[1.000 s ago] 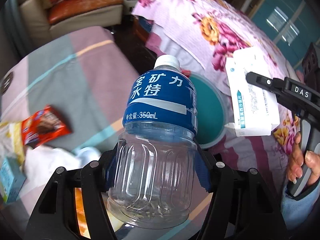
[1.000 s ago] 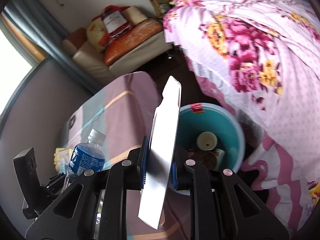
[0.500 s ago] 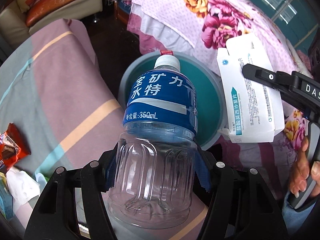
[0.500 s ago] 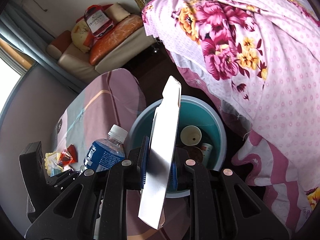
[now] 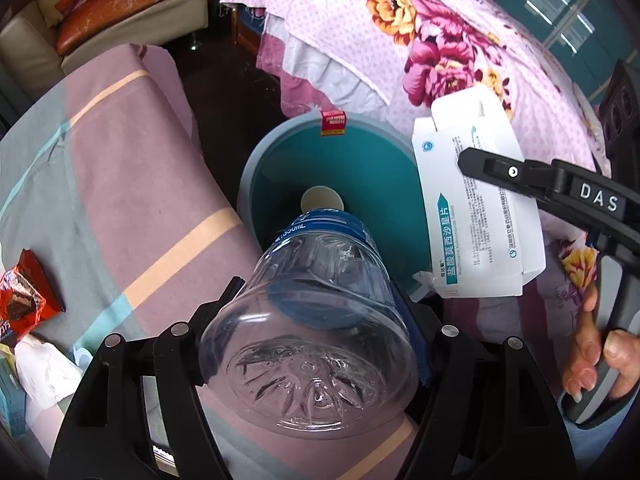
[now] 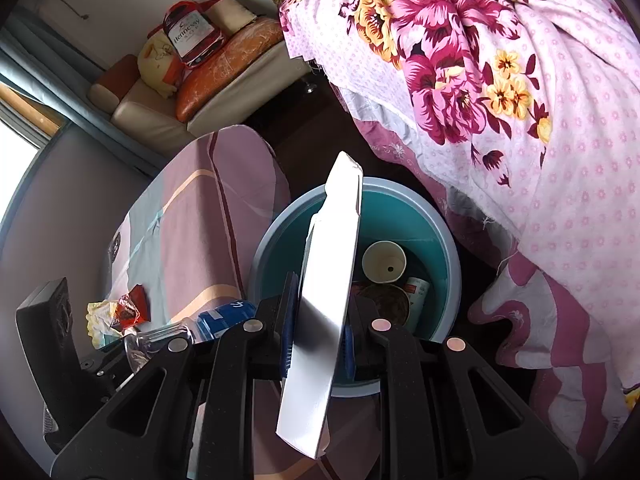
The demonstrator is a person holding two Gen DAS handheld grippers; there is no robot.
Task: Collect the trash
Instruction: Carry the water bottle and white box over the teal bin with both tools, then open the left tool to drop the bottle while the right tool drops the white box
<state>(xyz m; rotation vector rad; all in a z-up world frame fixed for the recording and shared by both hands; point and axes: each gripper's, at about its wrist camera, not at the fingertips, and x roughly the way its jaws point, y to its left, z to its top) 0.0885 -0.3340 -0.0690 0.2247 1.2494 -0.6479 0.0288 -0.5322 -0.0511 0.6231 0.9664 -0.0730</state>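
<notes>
My left gripper (image 5: 312,312) is shut on an empty clear plastic bottle (image 5: 312,332) with a blue label, tipped cap-first toward the teal bin (image 5: 280,160); its base faces the camera. The bottle (image 6: 200,326) also shows low left in the right wrist view. My right gripper (image 6: 318,336) is shut on a flattened white medicine box (image 6: 328,308), held edge-on above the bin (image 6: 448,256). That box (image 5: 476,216) and the right gripper (image 5: 472,168) hang over the bin's right rim in the left wrist view. A paper cup (image 6: 384,262) and other trash lie inside.
A striped pink-and-grey cloth surface (image 5: 120,184) left of the bin holds a red snack wrapper (image 5: 20,300) and white tissue (image 5: 44,368). A floral bedspread (image 6: 520,100) hangs at the right. A sofa (image 6: 224,92) stands behind. Dark floor lies between.
My left gripper has moved over the bin and tilted the bottle forward, cap down. The right gripper with the box has come nearer above the bin.
</notes>
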